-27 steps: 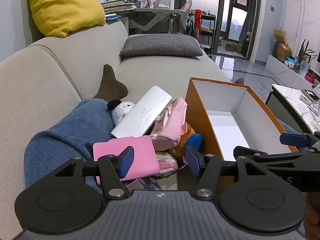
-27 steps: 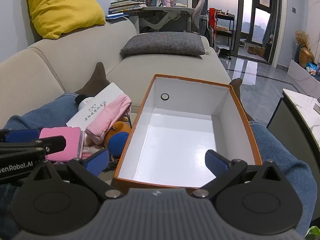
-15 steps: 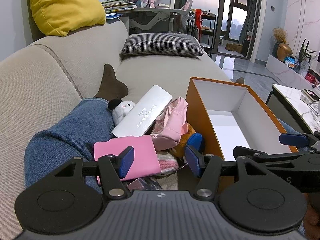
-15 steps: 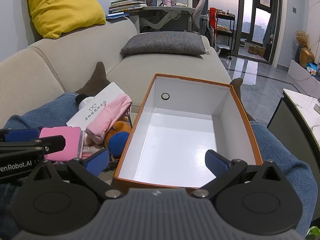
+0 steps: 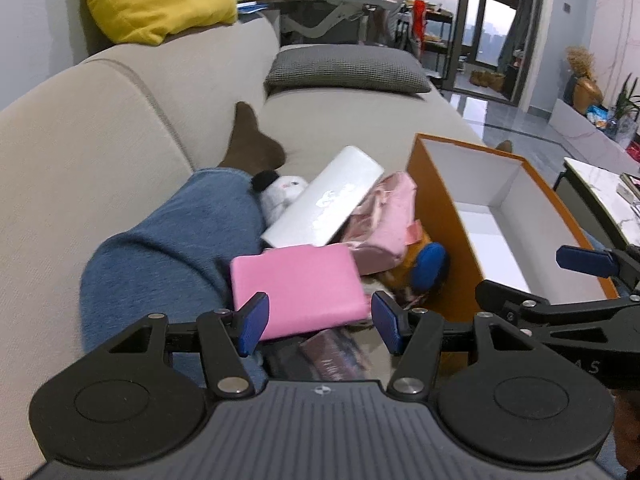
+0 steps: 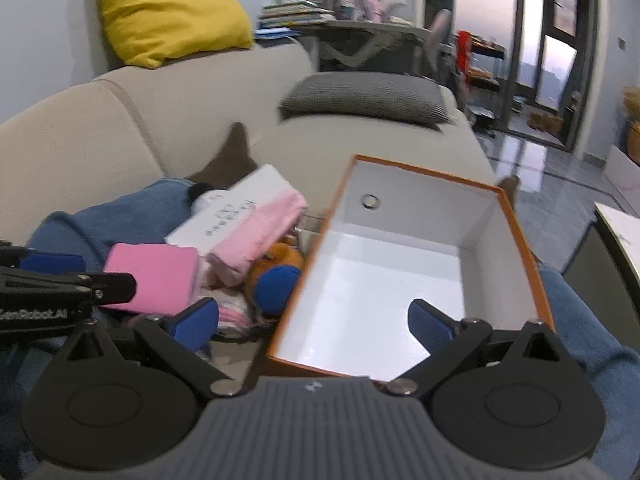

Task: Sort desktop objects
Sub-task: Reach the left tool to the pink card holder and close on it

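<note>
Left wrist view: my left gripper [image 5: 318, 322] gapes above the pink pouch [image 5: 298, 290]; my right gripper [image 6: 312, 322] gapes wide, straddling the orange box [image 6: 524, 236] wall; grabbing may topple the pile.

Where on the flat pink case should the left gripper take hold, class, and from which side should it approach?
Probably its near edge, from above and in front. The flat pink case lies topmost, its near end facing the open left gripper, while the white box and pink pouch crowd its far end. Being thin and flat, it suits pads closing across its two long sides.
</note>
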Demonstrator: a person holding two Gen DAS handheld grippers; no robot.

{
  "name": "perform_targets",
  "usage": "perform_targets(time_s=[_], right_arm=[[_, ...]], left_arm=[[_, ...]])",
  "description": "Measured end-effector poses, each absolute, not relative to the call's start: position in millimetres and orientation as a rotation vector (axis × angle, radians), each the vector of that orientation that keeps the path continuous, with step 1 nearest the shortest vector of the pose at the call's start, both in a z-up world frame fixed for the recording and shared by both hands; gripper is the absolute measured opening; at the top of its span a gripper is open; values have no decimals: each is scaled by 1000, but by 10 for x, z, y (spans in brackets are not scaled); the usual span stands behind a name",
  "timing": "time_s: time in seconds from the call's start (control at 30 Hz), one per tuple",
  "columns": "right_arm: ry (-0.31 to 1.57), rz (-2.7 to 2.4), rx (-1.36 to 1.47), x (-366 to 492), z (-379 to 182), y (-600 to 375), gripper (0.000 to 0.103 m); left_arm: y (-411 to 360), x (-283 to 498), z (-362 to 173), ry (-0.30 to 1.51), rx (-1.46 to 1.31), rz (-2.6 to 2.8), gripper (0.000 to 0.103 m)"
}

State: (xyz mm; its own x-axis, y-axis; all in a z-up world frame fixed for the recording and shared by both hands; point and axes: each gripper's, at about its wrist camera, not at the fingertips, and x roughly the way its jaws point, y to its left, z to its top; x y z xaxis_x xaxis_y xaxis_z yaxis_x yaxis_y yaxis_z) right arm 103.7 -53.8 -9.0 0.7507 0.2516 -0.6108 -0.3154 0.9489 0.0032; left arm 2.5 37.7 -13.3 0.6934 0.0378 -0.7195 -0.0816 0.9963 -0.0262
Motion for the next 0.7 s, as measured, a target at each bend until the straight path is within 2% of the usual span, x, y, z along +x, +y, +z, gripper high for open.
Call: perform_targets(time_s=[0.23,0.3,0.4,0.5,0.57,0.67,0.7], right_arm=[[665,485,-135,1140,-74,-213,67],[682,536,-124,1210,-90,-124,62],[708,579,-144,1329,-148,44,53],[745,602,-168,1440,-233,167,46],[772,605,-174,1521,-290,220,46],[811,622,-176,1633,-376,281,43],[822,626,-180,1658,-409,302,35]], left_arm=[[551,65,-124,828,-49,78,60],[582,103,-148,843,-39,83,51],[666,186,-211,876,-62,87,42],[750,276,-266,896,-79,92,42],[807,347,-310,914,-92,96,42],[900,447,-382,954,-131,95,48],[926,475,-406,966,-142,92,49]])
